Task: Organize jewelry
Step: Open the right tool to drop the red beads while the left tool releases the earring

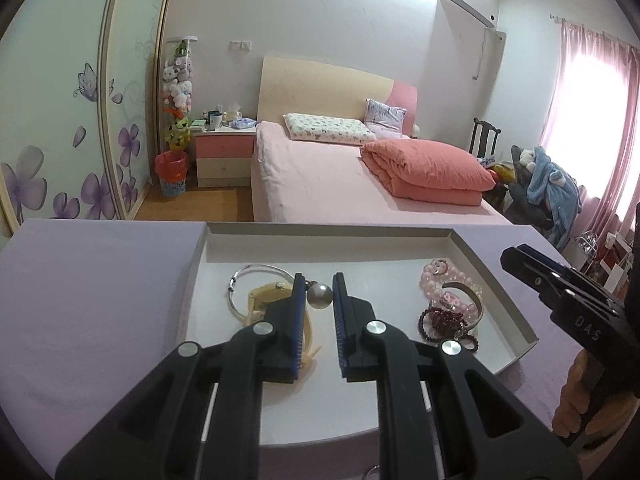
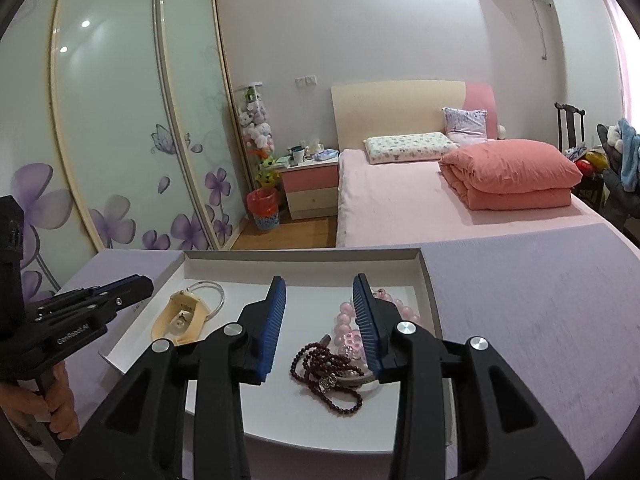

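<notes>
both grippers hover over the white tray (image 1: 496, 272) mid-sorting: the left gripper (image 1: 316, 284) closed (a pearl (image 1: 320, 295) by its tips), the right gripper (image 2: 320, 292) open above dark beads (image 2: 332, 376) at six o'clock, needing a lower, centred pinch.

The shallow tray (image 1: 496, 276) looks like matt white card on a matt lilac cloth (image 1: 88, 300) of fine weave. In it lie a glossy grey pearl (image 1: 320, 296), a thin polished metal bangle (image 1: 256, 270), translucent glossy pink beads (image 2: 346, 318) and dark red beads (image 2: 320, 376). Both grippers are matt black plastic with ribbed blue pads (image 2: 272, 320).
</notes>
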